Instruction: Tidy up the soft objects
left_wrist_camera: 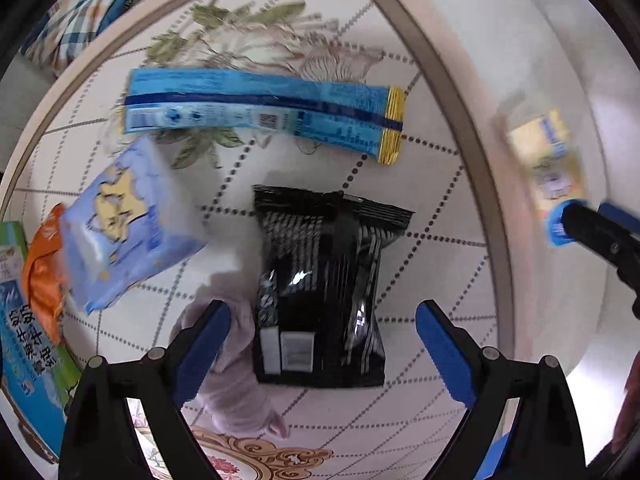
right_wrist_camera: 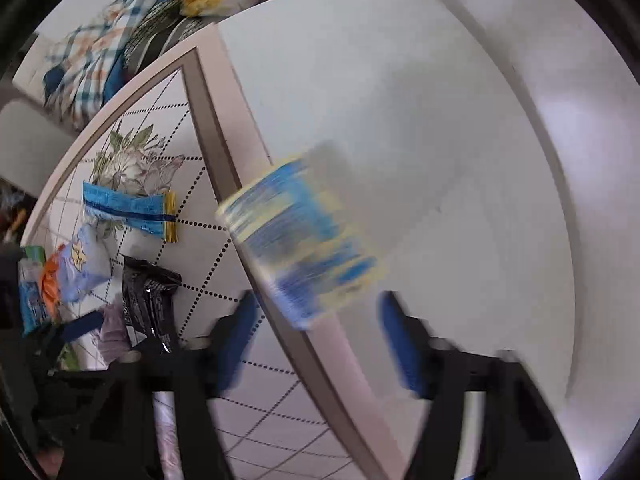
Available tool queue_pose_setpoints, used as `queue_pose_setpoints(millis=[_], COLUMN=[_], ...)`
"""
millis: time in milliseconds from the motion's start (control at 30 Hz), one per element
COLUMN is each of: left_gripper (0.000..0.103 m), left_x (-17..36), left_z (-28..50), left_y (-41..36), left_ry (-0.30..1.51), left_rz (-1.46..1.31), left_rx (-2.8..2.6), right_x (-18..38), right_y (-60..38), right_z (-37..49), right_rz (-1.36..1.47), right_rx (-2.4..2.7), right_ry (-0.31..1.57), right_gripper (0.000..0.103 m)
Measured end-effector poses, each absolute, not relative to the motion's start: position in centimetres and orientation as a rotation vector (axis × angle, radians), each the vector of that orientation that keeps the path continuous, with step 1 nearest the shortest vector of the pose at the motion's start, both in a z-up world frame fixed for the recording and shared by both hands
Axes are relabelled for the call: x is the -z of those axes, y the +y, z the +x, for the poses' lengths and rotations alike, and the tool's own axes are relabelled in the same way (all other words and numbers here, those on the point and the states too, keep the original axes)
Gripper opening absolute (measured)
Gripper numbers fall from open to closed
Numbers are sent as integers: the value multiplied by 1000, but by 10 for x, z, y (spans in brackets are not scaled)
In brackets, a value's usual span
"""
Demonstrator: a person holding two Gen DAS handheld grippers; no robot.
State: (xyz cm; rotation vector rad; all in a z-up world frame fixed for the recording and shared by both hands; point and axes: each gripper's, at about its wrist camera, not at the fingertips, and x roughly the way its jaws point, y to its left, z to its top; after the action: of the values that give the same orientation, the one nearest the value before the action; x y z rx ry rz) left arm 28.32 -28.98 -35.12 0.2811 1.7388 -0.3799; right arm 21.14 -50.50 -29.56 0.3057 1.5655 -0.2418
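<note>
A black foil packet [left_wrist_camera: 320, 292] lies flat on the flower-patterned table [left_wrist_camera: 420, 240]. My left gripper [left_wrist_camera: 324, 340] points down over it, open, with the packet's near half between the blue fingers and clear of both. A pale pink cloth [left_wrist_camera: 236, 380] lies under the left finger. A blurred yellow-and-blue pack [right_wrist_camera: 304, 240] rests on the white surface [right_wrist_camera: 440, 120] beside the table. My right gripper [right_wrist_camera: 320, 332] is open above it, the pack's near end between the fingertips with gaps on both sides. From the left wrist view that pack [left_wrist_camera: 548, 160] appears at the right.
A long blue packet [left_wrist_camera: 260, 108] lies across the table's far side. A light-blue pack with a yellow cartoon [left_wrist_camera: 124, 224], an orange packet [left_wrist_camera: 44, 272] and a green-and-blue box [left_wrist_camera: 24, 340] crowd the left. A checked cloth [left_wrist_camera: 72, 12] lies beyond the table's brown border [left_wrist_camera: 460, 120].
</note>
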Motion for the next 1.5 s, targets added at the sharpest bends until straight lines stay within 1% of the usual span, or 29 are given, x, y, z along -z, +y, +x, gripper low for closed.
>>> queue_pose_setpoints(millis=[133, 200, 233, 267, 300, 333, 367, 400, 433, 500, 533, 633, 800, 900, 967, 1000, 1167, 1267, 1367, 1500], left_gripper=[95, 95, 93, 88, 76, 65, 61, 55, 53, 53, 55, 56, 56, 56, 64, 69, 69, 69, 69, 69], left_x=[365, 366, 366, 365, 364, 363, 360, 360, 357, 355, 356, 357, 343, 327, 322, 325, 360, 360, 359, 354], left_z=[286, 285, 285, 284, 282, 281, 280, 279, 277, 273, 271, 267, 259, 251, 245, 240, 231, 222, 208, 201], left_y=[-294, -296, -297, -297, -298, -298, -298, -305, -304, -307, -307, -309, -312, -315, -314, -317, -314, -322, -338, -344], left_ry=[1758, 1749, 1744, 1730, 1716, 1698, 1687, 1683, 1679, 1694, 1706, 1696, 1650, 1578, 1567, 1587, 1729, 1695, 1707, 1677], left_rz=[310, 323, 321, 327, 341, 357, 355, 352, 346, 342, 337, 363, 380, 420, 407, 400, 337, 375, 377, 408], left_rx=[347, 344, 345, 341, 333, 327, 338, 338, 341, 363, 371, 329, 292, 260, 279, 297, 290, 302, 372, 335], right_x=[321, 334, 343, 348, 352, 357, 360, 360, 361, 362, 363, 363, 366, 367, 364, 364, 363, 368, 368, 366], right_y=[-499, -498, -498, -498, -497, -498, -500, -500, -500, -496, -492, -484, -486, -492, -496, -496, -499, -497, -498, -503], right_z=[241, 250, 254, 256, 257, 256, 253, 249, 246, 233, 224, 208, 187, 181, 176, 175, 168, 161, 158, 161], right_rz=[88, 83, 65, 72, 96, 129, 168, 200, 220, 257, 266, 296, 345, 381, 388, 386, 380, 385, 393, 385], right_rx=[233, 201, 214, 208, 196, 202, 221, 236, 244, 261, 268, 257, 256, 266, 275, 277, 284, 286, 289, 306], right_ry=[1595, 1616, 1640, 1653, 1665, 1691, 1709, 1716, 1724, 1748, 1764, 1763, 1757, 1745, 1735, 1731, 1733, 1731, 1730, 1722], right_gripper=[92, 92, 92, 91, 85, 77, 71, 68, 67, 67, 67, 67, 67, 67, 67, 67, 67, 67, 67, 67])
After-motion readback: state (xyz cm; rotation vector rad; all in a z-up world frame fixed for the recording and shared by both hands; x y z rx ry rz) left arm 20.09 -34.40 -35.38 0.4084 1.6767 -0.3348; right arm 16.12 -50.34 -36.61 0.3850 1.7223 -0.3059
